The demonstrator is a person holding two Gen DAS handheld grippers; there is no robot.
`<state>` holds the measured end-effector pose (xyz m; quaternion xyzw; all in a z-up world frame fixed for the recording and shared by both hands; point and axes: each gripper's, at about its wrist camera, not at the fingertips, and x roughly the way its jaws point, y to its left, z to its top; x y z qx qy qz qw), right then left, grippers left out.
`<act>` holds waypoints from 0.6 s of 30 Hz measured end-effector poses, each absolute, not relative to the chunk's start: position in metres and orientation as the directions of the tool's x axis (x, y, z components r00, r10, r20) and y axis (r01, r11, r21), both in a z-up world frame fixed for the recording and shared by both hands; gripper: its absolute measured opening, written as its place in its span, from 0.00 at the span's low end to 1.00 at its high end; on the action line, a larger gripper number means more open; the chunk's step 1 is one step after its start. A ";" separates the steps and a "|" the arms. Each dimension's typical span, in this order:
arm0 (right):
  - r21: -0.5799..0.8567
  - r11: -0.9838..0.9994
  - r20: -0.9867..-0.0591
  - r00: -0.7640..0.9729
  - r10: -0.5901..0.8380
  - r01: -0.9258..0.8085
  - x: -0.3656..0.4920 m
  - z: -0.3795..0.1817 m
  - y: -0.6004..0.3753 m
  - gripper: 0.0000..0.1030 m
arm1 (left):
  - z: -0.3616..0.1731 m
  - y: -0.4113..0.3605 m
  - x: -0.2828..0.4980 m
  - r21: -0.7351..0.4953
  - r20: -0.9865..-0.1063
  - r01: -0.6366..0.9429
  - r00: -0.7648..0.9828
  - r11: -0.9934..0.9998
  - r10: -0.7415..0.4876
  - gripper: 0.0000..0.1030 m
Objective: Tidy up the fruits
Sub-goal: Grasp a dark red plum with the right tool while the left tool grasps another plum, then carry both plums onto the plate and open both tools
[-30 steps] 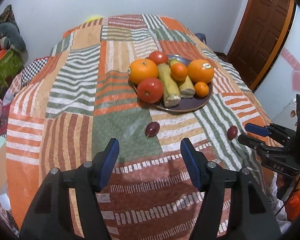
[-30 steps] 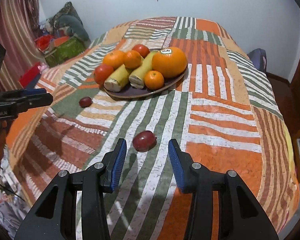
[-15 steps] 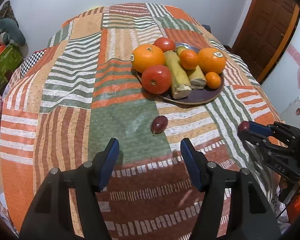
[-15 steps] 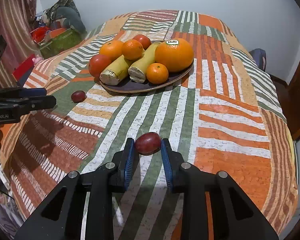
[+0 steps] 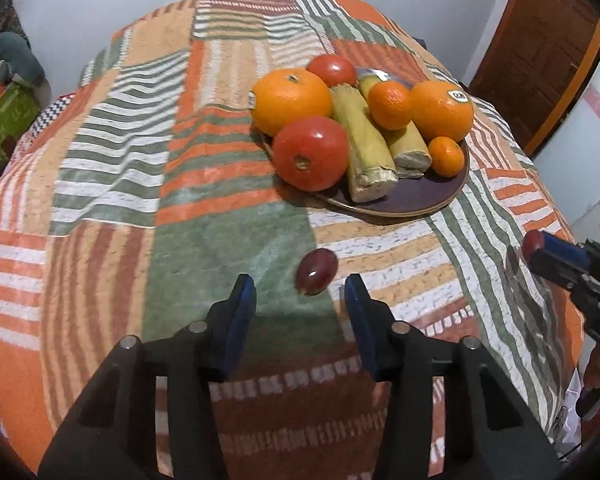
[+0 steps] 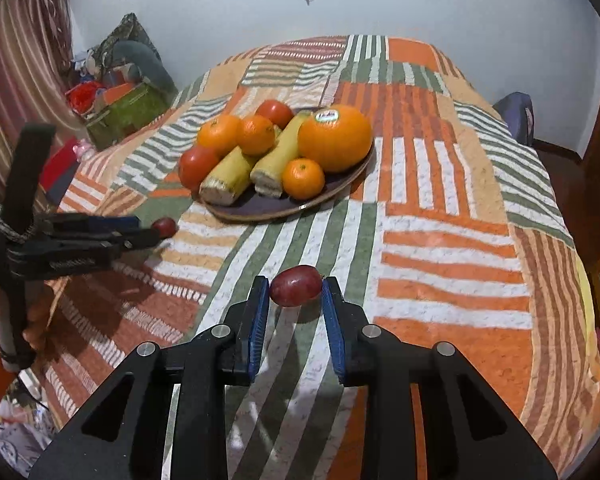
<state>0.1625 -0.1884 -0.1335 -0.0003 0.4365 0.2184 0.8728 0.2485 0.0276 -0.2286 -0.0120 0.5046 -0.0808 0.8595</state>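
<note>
A dark plate (image 5: 420, 204) (image 6: 268, 210) on the patchwork bedspread holds oranges, tomatoes, mandarins and two yellow stalk pieces. In front of it a loose red grape (image 5: 316, 266) (image 6: 165, 226) lies on the cloth. My left gripper (image 5: 300, 294) (image 6: 152, 236) hangs just short of that grape. Its jaws are closing, and the grape lies at the mouth of the gap, untouched by the pads. My right gripper (image 6: 295, 286) (image 5: 540, 250) is shut on a second red grape (image 6: 296, 290) (image 5: 532, 240) and holds it just above the bedspread.
The bedspread (image 5: 112, 184) drops off at its edges on every side. A green box and other clutter (image 6: 120, 108) sit on the floor at the far left, beside a striped curtain (image 6: 16, 72). A wooden door (image 5: 540, 40) stands at the right.
My left gripper came forward and down to the loose grape and its jaws narrowed. My right gripper shut on its grape and then hardly moved.
</note>
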 end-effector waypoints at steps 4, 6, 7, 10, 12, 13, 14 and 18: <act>0.186 0.907 -0.756 0.534 0.378 -0.378 0.167 -0.129 -0.190 0.24 | -0.234 0.026 0.254 -0.106 -0.872 0.116 0.467 0.988 -0.149 0.43; 0.176 0.908 -0.754 0.540 0.373 -0.380 0.167 -0.127 -0.191 0.24 | -0.235 0.029 0.256 -0.123 -0.870 0.103 0.468 0.987 -0.157 0.41; 0.183 0.906 -0.755 0.536 0.378 -0.382 0.167 -0.127 -0.191 0.24 | -0.235 0.030 0.256 -0.129 -0.868 0.098 0.470 0.987 -0.160 0.40; 0.194 0.903 -0.761 0.522 0.384 -0.383 0.170 -0.129 -0.191 0.24 | -0.235 0.030 0.259 -0.147 -0.862 0.097 0.475 0.984 -0.175 0.38; 0.190 0.905 -0.765 0.520 0.380 -0.381 0.171 -0.130 -0.191 0.24 | -0.234 0.028 0.261 -0.145 -0.859 0.103 0.480 0.984 -0.177 0.36; 0.193 0.904 -0.765 0.518 0.382 -0.381 0.172 -0.130 -0.191 0.24 | -0.234 0.028 0.262 -0.142 -0.859 0.103 0.481 0.984 -0.174 0.36; 0.193 0.904 -0.767 0.517 0.381 -0.381 0.172 -0.130 -0.190 0.24 | -0.235 0.027 0.263 -0.140 -0.859 0.102 0.482 0.985 -0.172 0.34; 0.182 0.902 -0.767 0.518 0.380 -0.392 0.173 -0.128 -0.188 0.24 | -0.234 0.026 0.263 -0.146 -0.853 0.107 0.489 0.983 -0.180 0.27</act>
